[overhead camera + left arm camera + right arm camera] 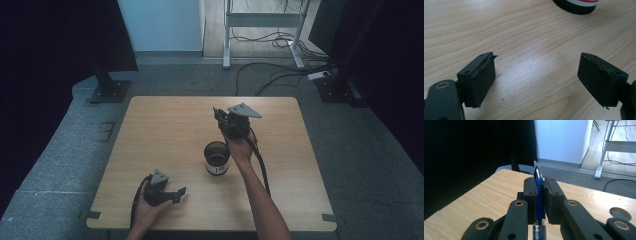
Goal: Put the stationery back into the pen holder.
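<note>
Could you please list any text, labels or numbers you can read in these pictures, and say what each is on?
Cup: white label with a red mark, too small to read.
Same cup in the left gripper view: label edge cut off, unreadable.
Blue pen clamped in the right gripper: small print low on the barrel, too blurred to read.

One table (165,145), one black cup (217,157), one blue pen (539,195), two grippers

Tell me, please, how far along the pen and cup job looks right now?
Done: the right gripper is shut on a blue pen, lifted above the table. In hand: carrying it near the black cup. Left: seemingly dropping it in; the left gripper rests open.
</note>
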`<act>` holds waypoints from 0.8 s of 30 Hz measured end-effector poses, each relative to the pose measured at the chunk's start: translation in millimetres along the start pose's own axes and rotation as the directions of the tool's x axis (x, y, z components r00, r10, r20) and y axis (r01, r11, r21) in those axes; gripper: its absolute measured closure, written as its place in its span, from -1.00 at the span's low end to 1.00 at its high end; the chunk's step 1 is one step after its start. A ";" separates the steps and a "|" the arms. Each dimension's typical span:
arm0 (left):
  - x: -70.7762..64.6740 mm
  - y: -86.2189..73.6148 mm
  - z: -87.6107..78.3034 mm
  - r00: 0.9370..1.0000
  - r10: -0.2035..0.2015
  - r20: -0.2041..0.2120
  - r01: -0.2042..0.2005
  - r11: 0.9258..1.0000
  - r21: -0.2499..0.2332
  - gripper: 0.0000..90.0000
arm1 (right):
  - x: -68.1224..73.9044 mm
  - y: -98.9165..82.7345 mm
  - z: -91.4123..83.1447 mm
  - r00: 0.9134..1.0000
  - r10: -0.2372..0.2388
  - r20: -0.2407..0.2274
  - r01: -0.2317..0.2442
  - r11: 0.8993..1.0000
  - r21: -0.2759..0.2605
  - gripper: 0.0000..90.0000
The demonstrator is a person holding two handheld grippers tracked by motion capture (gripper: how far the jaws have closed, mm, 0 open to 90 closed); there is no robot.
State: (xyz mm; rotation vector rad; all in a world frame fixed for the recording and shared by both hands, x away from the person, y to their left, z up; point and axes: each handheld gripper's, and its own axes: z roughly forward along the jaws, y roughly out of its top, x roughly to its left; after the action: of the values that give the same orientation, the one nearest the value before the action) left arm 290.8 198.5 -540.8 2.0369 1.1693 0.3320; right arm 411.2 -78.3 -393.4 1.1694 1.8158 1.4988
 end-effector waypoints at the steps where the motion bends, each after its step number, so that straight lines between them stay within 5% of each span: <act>1: 0.0 0.0 0.1 1.000 0.000 0.000 0.000 1.000 0.001 -0.67 | 1.0 -0.8 1.2 1.000 0.004 -0.005 -0.004 1.000 0.000 0.76; 24: -2.2 -0.8 2.4 1.000 0.011 0.005 -0.012 1.000 0.014 -0.66 | 18.5 -17.9 29.8 0.999 -0.036 -0.025 0.037 0.998 0.041 0.75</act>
State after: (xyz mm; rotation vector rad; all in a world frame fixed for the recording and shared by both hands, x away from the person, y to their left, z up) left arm 290.3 195.8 -542.7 2.0564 1.1605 0.3250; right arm 420.8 -47.4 -415.8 1.1362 1.8824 1.4673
